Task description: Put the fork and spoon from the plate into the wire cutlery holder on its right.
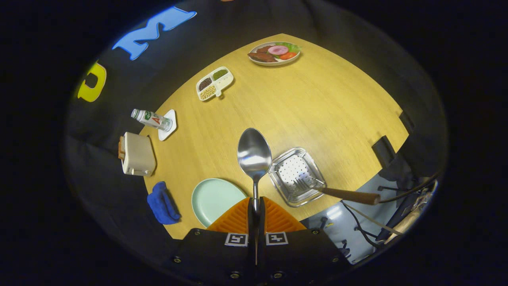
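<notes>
My gripper is shut on the handle of a shiny metal spoon, whose bowl sticks up ahead of the fingers, high above the table. Below and just left of the fingers lies the pale green plate, bare on top. To the right of the fingers stands the square wire cutlery holder. The fork rests in it, tines down inside and its brown wooden handle leaning out over the holder's right rim.
A blue cloth lies left of the plate, with a toaster beyond it. Farther off are a bottle on a white coaster, a divided snack tray and a plate of food. Cables hang past the table's right edge.
</notes>
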`<state>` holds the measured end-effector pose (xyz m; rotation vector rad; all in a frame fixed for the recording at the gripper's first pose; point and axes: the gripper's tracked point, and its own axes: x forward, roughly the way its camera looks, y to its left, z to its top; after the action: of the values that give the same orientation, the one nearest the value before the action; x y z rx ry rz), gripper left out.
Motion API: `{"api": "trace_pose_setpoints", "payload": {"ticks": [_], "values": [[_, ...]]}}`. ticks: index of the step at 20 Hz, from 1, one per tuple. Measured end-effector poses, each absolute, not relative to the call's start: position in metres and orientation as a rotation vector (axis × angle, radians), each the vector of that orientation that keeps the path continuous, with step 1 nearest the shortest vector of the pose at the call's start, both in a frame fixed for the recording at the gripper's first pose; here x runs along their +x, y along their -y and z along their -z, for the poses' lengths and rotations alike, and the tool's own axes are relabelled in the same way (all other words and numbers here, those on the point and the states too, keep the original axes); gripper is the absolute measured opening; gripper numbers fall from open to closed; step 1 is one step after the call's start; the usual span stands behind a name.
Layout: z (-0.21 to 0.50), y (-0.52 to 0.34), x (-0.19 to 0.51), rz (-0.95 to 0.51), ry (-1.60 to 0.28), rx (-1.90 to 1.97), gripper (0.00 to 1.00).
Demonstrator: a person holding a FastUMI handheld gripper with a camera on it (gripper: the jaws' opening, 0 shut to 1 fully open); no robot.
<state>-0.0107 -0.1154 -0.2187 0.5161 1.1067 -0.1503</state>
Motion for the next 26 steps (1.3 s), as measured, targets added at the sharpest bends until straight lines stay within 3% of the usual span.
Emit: {"api": "trace_pose_setpoints", "payload": {"ticks": [19,22,26], "values": [[0.271,0.142,-0.055,0.122,-1.421,0.367,0.02],[0.264,0.141,-0.045,0.128,-1.392,0.390,0.12],[0.251,0.146,-0.034,0.137,-1.334,0.373,0.14]]}}
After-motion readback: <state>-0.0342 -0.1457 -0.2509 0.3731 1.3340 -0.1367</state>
